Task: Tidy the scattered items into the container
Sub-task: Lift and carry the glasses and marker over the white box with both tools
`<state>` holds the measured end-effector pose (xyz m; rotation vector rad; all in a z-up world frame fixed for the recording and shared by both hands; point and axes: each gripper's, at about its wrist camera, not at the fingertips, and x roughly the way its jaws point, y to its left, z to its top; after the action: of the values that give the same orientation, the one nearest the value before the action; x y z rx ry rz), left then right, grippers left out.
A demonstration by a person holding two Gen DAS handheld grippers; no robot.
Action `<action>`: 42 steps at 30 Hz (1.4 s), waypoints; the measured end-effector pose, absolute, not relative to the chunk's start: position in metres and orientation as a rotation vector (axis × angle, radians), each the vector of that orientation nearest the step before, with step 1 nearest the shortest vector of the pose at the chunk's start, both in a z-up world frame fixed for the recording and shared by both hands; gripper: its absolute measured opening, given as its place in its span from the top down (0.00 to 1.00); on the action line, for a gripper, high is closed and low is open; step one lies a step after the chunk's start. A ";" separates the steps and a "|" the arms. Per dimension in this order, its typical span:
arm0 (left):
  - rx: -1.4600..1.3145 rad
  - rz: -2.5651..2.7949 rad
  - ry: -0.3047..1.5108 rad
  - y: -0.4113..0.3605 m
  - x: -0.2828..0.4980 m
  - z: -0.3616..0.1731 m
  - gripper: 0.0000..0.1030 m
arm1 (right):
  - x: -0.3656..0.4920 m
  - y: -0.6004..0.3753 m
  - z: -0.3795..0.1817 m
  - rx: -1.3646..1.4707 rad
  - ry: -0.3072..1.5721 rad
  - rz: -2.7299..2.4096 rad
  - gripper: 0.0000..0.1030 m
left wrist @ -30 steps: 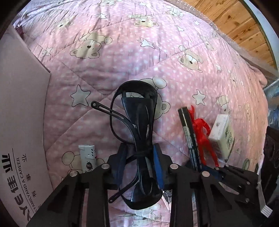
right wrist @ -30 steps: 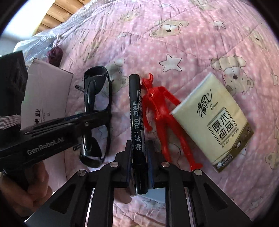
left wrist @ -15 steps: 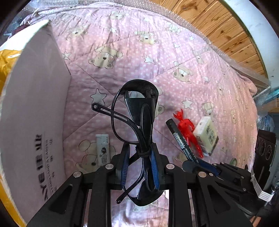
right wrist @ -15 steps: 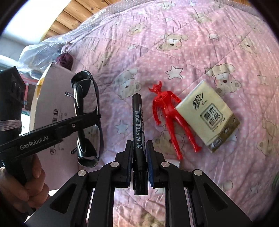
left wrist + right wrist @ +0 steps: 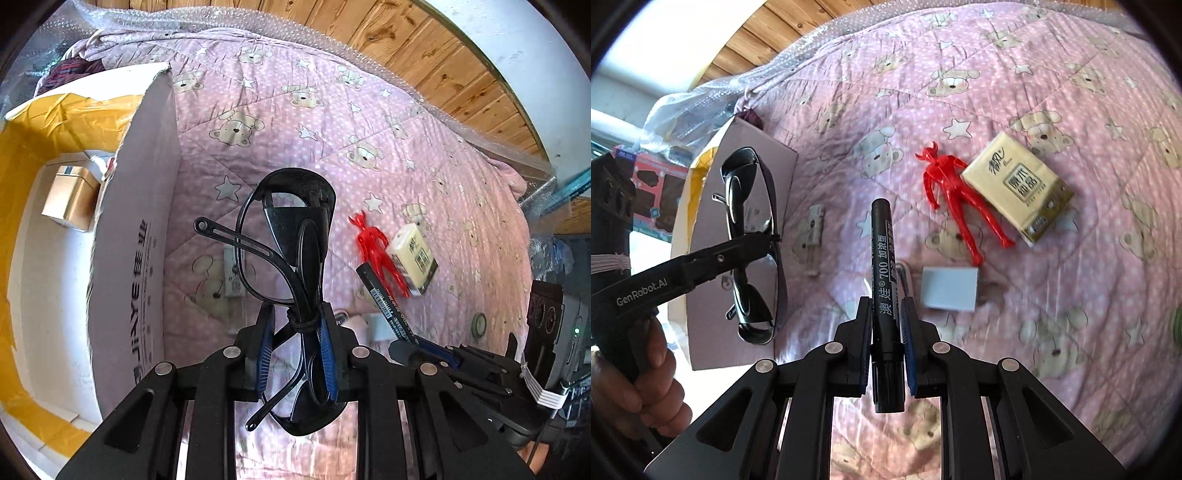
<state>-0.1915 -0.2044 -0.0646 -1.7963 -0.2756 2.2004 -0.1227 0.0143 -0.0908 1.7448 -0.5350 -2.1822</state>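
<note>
You're working over the bed, its pink bear-print quilt (image 5: 1015, 92) carrying the loose items. The cardboard box (image 5: 133, 229) is sitting at the quilt's left edge, open, with a tan carton (image 5: 70, 195) lying inside. Your left tool (image 5: 297, 345) is pinching the black safety glasses (image 5: 295, 236) at the folded temples, lenses sticking up, in the air just right of the box wall. Your right tool (image 5: 886, 332) is pinching the black marker (image 5: 884, 266) mid-barrel, tip pointing away from you, above the quilt. Your hand (image 5: 646, 384) is gripping the left tool's handle. Still lying on the quilt: tissue pack (image 5: 1019, 188) touching the red figurine (image 5: 960, 203), grey block (image 5: 949, 288) just below the figurine's feet, and a small white lighter (image 5: 812, 229) near the box. Green tape roll (image 5: 479, 325) is sitting near the quilt's right edge.
</note>
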 end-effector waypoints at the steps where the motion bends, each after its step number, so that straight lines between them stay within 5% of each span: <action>1: -1.788 2.202 -0.272 -0.207 -0.185 -0.059 0.76 | -0.119 0.015 -0.089 1.741 -0.536 -2.185 0.84; 42: -1.591 2.268 -0.114 -0.187 -0.074 0.004 0.76 | 0.007 0.015 -0.055 1.694 -0.567 -2.292 0.85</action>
<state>-0.0736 -0.1865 0.0039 -1.5911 -0.1139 2.2681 0.0068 0.0146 -0.0548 1.6940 -0.5670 -2.2921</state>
